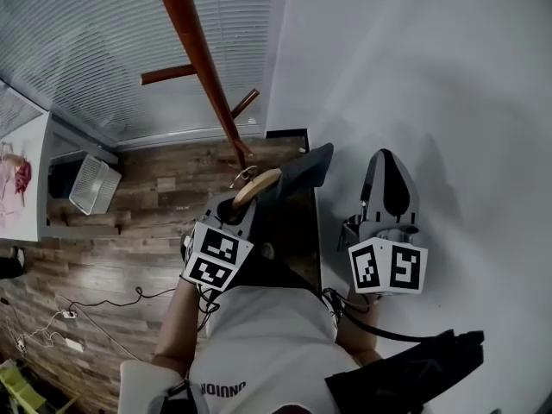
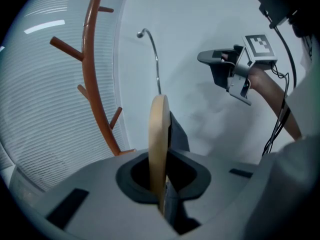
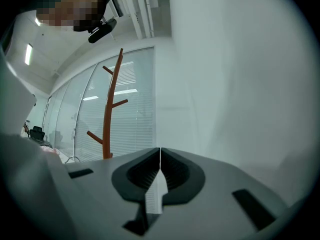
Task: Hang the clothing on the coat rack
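Observation:
My left gripper (image 1: 244, 203) is shut on a wooden hanger (image 1: 258, 185) with a metal hook (image 1: 244, 176). A dark garment (image 1: 307, 166) hangs from the hanger. In the left gripper view the hanger (image 2: 159, 134) stands edge-on between the jaws of the left gripper (image 2: 161, 181). Its hook (image 2: 151, 51) rises above it and the dark garment (image 2: 178, 133) lies behind. The orange-brown coat rack (image 1: 205, 63) stands just ahead and left, its pegs (image 2: 66, 49) branching out. My right gripper (image 1: 386, 160) is shut with nothing in it, held to the right near the white wall. The rack (image 3: 109, 109) shows far left of that gripper (image 3: 160, 153).
A white wall (image 1: 431, 76) runs along the right. Window blinds (image 1: 95, 50) stand behind the rack. On the wood floor, a white wire basket (image 1: 93, 185) sits at left and cables (image 1: 69, 316) trail lower left. A black cable hangs from the right gripper (image 2: 227, 69).

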